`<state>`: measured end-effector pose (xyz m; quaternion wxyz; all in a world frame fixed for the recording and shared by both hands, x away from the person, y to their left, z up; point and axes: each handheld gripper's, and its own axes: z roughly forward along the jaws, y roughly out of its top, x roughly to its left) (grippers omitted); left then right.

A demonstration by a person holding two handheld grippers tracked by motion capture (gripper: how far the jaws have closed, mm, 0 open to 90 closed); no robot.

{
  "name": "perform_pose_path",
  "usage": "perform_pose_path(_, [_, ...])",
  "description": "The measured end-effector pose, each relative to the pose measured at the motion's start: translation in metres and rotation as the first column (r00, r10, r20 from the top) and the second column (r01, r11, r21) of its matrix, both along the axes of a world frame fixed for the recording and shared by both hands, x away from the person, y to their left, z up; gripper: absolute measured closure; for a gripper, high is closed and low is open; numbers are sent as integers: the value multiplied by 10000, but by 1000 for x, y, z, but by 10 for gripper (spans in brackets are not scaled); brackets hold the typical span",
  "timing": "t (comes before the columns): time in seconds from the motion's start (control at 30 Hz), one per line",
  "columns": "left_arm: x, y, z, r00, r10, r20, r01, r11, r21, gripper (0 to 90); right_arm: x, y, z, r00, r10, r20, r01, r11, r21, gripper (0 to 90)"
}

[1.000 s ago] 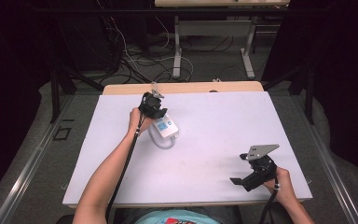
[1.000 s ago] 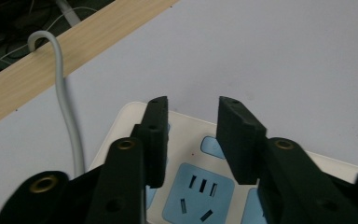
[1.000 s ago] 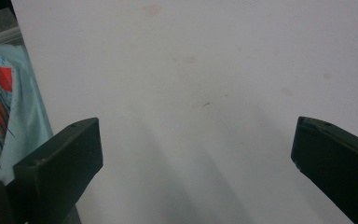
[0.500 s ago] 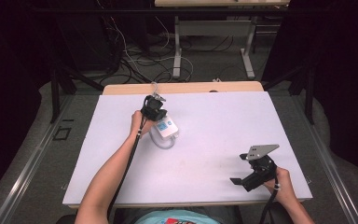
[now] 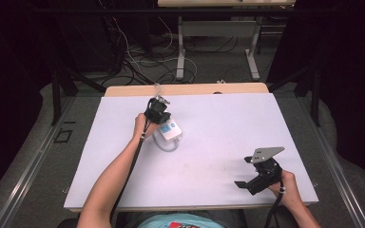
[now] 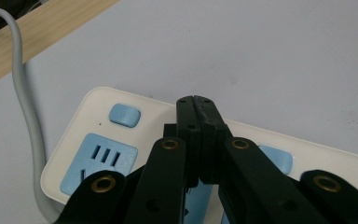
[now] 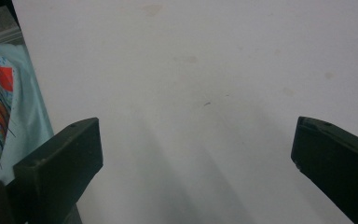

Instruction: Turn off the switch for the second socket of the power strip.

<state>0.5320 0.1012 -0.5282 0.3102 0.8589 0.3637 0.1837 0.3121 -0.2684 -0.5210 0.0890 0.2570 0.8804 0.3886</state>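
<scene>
The left gripper (image 6: 196, 100) hangs over the white power strip (image 6: 98, 105), its two black jaws pressed flat together with nothing between them, having just been closing. Their tips sit above the strip's top face, between a small blue button (image 6: 124, 115) and another blue button (image 6: 277, 158); whether they touch it I cannot tell. The strip lies at the left-centre of the white surface (image 5: 228, 123), its grey cord (image 6: 25, 107) curling off toward the wooden far edge. Well apart, at the near right corner, the right gripper (image 5: 252, 183) is released, jaws spread wide over bare surface.
</scene>
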Motion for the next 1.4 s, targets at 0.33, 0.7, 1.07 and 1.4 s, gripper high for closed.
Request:
perform_pose_path(0.33, [-1,-1,0,10000,89,-14,-89,10000,39,897,1,0,-1,10000,76,62,-76,10000,-21,16])
perform_pose_path(0.7, [1,-1,1,9999,34,-160,-34,10000,35,898,1,0,-1,10000,-50,-61,50,10000,-6,16])
perform_pose_path(1.07, [2,0,1,9998,50,-211,-50,10000,-8,899,1,0,-1,9999,-61,-81,61,10000,-16,16])
perform_pose_path(1.4, [4,3,-1,9992,99,-393,-114,9992,-374,900,1,0,-1,9999,-30,-108,30,10000,-42,17])
